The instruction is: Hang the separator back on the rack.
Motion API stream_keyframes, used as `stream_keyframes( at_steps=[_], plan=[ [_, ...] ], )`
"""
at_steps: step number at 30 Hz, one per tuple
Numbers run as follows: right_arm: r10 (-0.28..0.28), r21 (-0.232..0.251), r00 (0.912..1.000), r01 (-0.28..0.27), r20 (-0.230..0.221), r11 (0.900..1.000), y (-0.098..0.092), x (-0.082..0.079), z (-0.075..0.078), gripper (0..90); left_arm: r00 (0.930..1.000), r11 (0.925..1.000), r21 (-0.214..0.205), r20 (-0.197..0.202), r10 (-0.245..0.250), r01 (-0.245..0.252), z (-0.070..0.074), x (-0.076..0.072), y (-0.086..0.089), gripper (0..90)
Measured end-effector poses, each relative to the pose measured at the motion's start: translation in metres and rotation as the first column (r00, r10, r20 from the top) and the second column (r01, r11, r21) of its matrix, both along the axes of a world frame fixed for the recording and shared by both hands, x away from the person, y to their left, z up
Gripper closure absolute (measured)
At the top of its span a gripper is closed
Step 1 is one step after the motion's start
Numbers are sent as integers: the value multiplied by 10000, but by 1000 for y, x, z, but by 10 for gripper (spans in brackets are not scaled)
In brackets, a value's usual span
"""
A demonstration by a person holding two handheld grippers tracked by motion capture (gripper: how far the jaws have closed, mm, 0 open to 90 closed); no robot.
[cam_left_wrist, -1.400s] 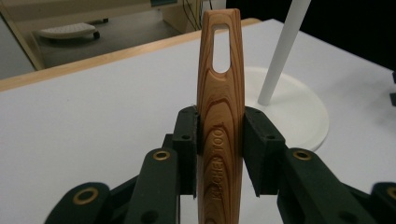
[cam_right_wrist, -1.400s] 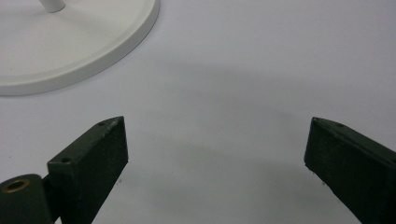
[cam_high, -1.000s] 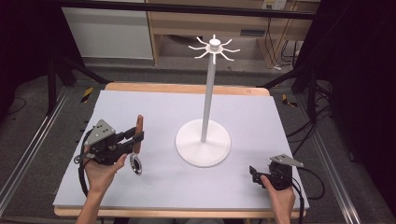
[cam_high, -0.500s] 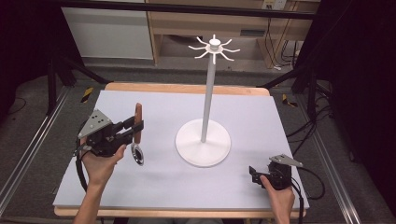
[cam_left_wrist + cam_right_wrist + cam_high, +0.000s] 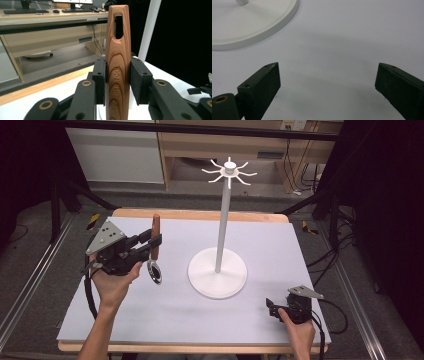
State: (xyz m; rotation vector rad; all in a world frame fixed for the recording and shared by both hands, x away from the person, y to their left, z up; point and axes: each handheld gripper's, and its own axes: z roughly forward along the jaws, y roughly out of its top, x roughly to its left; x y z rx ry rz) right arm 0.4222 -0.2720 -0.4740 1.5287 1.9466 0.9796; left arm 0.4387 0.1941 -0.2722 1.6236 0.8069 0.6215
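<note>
wooden-handled utensil (image 5: 155,242) upright, ring end down

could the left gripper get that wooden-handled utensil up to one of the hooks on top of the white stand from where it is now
Probably yes. The left gripper is shut on the utensil's wooden handle, upright with its hanging slot at the top. Nothing stands between it and the stand; the hooks sit well above, so it needs a long lift.

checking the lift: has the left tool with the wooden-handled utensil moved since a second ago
Yes. The left tool, shut on the wooden-handled utensil, has moved up in the high view and closer to the white stand, which has stayed put.
</note>
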Motion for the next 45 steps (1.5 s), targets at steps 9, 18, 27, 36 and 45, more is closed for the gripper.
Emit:
stream_keyframes(
  at_steps=[9,18,27,36,45],
  plan=[
    [66,-30,10000,-66,49,10000,-1,1,0,67,9993,9996,125,279,-239,235,20,0,-15,675],
    [15,-2,10000,-16,-51,10000,1,1,-1,67,9976,9985,186,455,-524,516,36,1,-26,676],
    [55,-16,10000,-55,-59,10000,1,1,0,67,9962,9978,208,598,-635,624,48,4,-37,676],
    [138,-43,9999,-138,-13,9999,0,1,-1,68,9945,9966,283,681,-791,774,60,10,-51,676],
    [130,-37,9999,-130,-25,9999,0,1,-1,68,9932,9958,294,751,-885,865,67,16,-60,676]
  ],
)
